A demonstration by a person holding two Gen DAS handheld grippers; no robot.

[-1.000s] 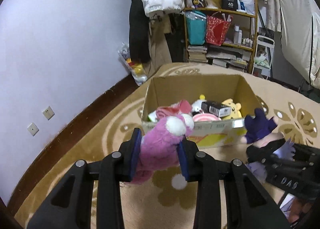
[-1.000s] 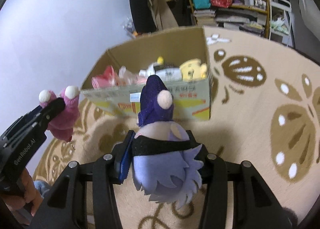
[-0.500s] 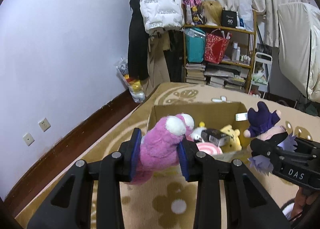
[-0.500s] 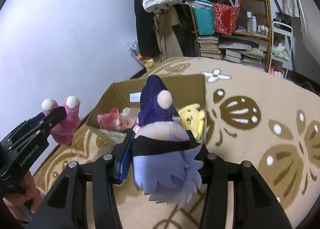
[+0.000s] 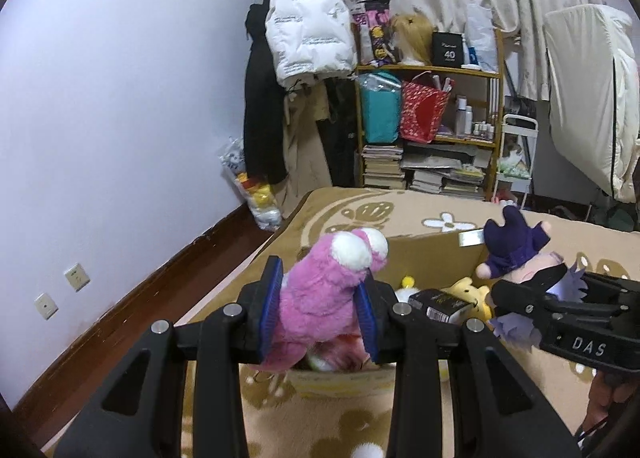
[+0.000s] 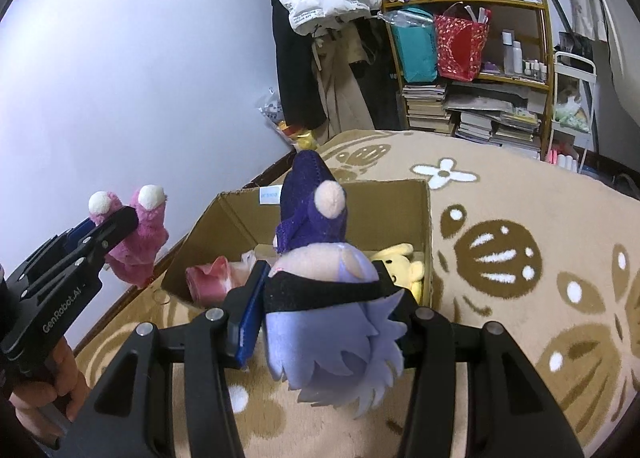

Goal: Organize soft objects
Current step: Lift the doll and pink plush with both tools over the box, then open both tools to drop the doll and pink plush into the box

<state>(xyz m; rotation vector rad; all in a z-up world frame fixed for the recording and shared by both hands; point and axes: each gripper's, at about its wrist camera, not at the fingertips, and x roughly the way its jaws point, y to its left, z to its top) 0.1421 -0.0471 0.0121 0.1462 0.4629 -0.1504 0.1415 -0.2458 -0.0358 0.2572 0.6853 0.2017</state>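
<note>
Both plush toys — pink (image 5: pixel 320 302), purple (image 6: pixel 320 258) — have risen over the cardboard box (image 6: pixel 424 218).

grippers: two, the left gripper (image 5: pixel 318 304) and the right gripper (image 6: pixel 326 308)
plushies off the floor: two, a pink plush (image 5: pixel 320 290) and a purple-hatted doll (image 6: pixel 320 278)
cardboard box (image 6: pixel 424 218): just one
plushies in the box I can make out: a yellow plush (image 6: pixel 404 262) and a pink-and-white plush (image 6: pixel 212 278), so two; the rest is a jumble
black carton (image 5: pixel 440 304) in the box: one
wall sockets (image 5: pixel 78 278): two
shelf unit (image 5: pixel 432 70): one
white puffer jacket (image 5: pixel 308 34): one
</note>
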